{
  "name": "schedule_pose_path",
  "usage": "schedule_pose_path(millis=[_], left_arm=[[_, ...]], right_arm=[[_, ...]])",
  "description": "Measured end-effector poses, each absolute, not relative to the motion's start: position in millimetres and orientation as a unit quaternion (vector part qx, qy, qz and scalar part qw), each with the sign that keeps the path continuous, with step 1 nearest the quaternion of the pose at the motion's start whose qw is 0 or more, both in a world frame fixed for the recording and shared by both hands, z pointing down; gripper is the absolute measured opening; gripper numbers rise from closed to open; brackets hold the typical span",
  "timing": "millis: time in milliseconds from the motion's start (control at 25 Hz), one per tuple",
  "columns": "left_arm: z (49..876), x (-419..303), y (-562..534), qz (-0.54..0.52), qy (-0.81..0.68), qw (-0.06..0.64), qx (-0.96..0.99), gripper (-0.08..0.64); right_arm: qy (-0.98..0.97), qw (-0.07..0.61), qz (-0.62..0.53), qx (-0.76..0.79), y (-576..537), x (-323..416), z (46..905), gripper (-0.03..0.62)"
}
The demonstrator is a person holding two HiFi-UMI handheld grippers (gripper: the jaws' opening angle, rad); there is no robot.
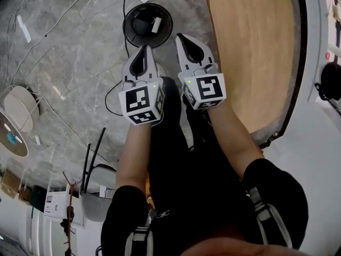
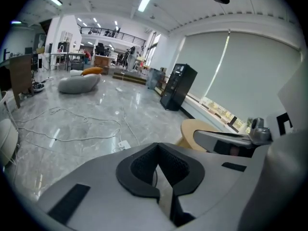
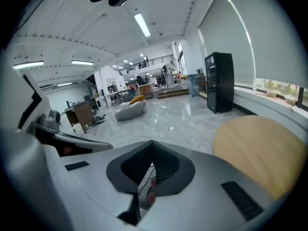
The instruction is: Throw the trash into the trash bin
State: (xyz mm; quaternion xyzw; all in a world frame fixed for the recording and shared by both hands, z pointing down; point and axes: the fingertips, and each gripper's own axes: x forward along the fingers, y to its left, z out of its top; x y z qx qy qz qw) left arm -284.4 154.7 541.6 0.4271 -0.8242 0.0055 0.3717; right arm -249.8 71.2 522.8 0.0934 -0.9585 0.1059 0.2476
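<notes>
Since the white bit of trash (image 1: 156,24) already lies in the black trash bin (image 1: 128,33) on the floor, left gripper (image 1: 143,48) and right gripper (image 1: 181,38) just hover near it, jaws pinched together on nothing, job's basically done imo.

we see black round trash bin (image 1: 127,31), upright on grey marble floor (image 1: 69,52), open top, dark inside, just left of the wooden bench (image 1: 250,47), one white strip of trash (image 1: 156,24) already inside, toward its right
</notes>
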Motion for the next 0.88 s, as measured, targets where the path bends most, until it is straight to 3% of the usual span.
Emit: schedule_pose_path(millis=[240, 480, 880], left_arm=[[462, -257, 131, 0.013, -0.853, 0.306, 0.424, 0.012], [327, -239, 106, 0.035, -0.872, 0.222, 0.435, 0.012], [125, -215, 104, 0.017, -0.892, 0.153, 0.426, 0.012]], right_arm=[[-0.973, 0.173, 0.07, 0.137, 19, -203, 414, 0.012], [-0.978, 0.108, 0.061, 0.165, -15, -166, 285, 0.012], [-0.985, 0.063, 0.048, 0.154, -26, -123, 118, 0.012]])
